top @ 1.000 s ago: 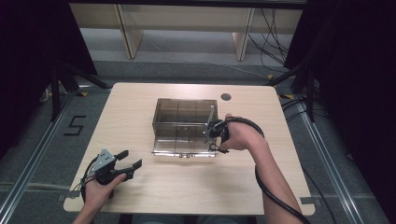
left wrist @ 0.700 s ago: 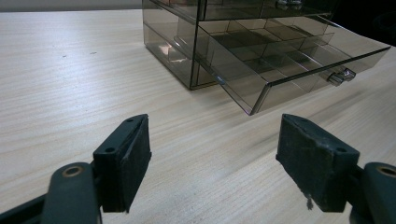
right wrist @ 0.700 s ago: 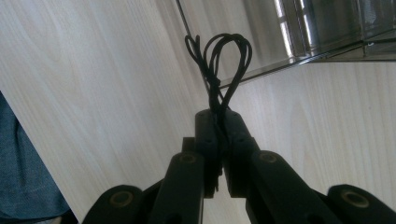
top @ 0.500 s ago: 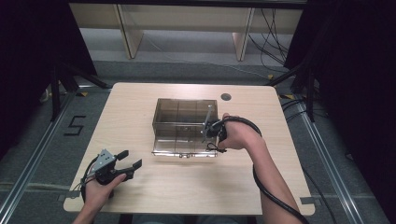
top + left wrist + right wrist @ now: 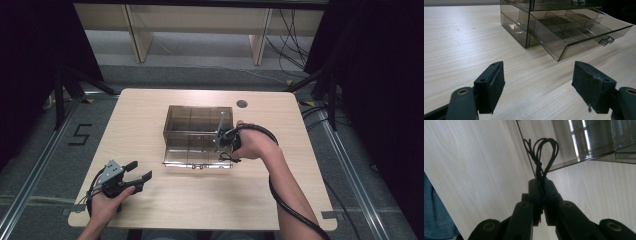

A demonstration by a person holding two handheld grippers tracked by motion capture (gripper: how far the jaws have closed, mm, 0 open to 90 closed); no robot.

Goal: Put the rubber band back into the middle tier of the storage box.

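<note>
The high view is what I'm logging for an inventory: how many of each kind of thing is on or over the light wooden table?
Smoky clear plastic drawer cabinet with a drawer pulled open: 1
Handheld black claws: 2, left and right
Small bundle of thin black cord in the right claw: 1
Total: 4

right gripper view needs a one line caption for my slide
Right hand-held gripper shut on a looped black cord, above the wooden table beside a smoky clear drawer box.

Smoky clear drawer box [image 5: 199, 131], bottom drawer [image 5: 584, 35] pulled out.
</note>
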